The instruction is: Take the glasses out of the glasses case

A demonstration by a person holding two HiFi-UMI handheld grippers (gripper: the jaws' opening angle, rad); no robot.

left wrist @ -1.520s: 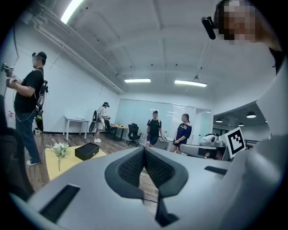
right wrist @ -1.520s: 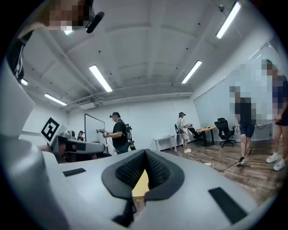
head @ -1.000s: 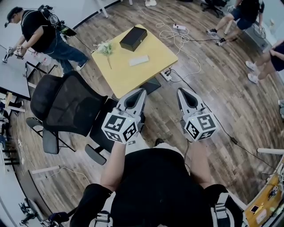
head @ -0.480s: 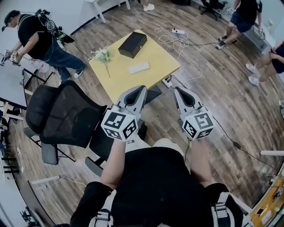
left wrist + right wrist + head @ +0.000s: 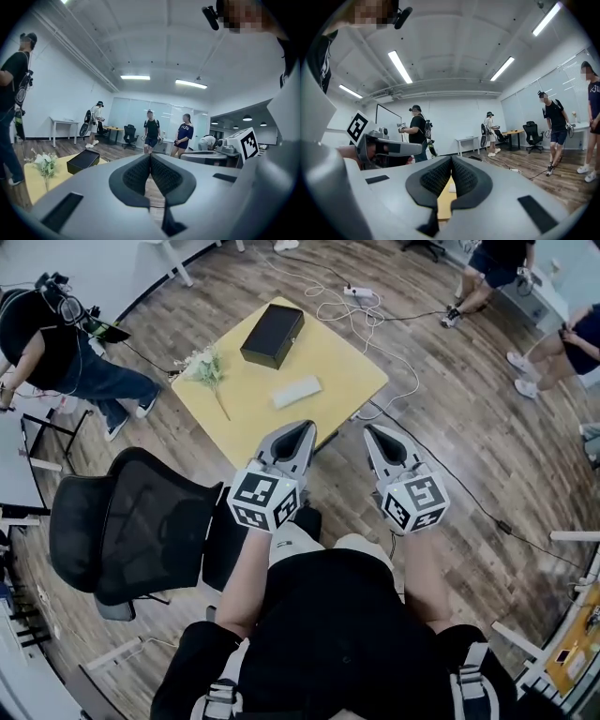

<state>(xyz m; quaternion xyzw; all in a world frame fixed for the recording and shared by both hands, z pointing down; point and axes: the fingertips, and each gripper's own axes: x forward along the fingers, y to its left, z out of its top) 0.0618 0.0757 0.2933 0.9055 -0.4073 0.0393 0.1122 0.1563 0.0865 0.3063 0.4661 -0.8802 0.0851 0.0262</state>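
A closed black glasses case [image 5: 273, 336] lies on the far part of a yellow table [image 5: 347, 371]; it also shows as the black case [image 5: 83, 161] in the left gripper view. Both grippers hang in the air short of the table's near edge, side by side. My left gripper [image 5: 305, 428] is shut with nothing in it, its pads meeting at the left gripper's tips [image 5: 150, 157]. My right gripper [image 5: 371, 431] is shut and empty too, with its tips [image 5: 451, 160] pointing over the yellow tabletop [image 5: 443, 202].
A flat white object [image 5: 296, 391] and a sprig of white flowers [image 5: 206, 367] lie on the table. A black mesh office chair [image 5: 131, 521] stands close at the left. Cables and a power strip [image 5: 361, 294] trail on the wooden floor beyond. Several people stand around the room.
Both grippers have moved forward together and now sit closer to the table's near edge. The table lies nearer in the head view, and the chair has slid down and left.
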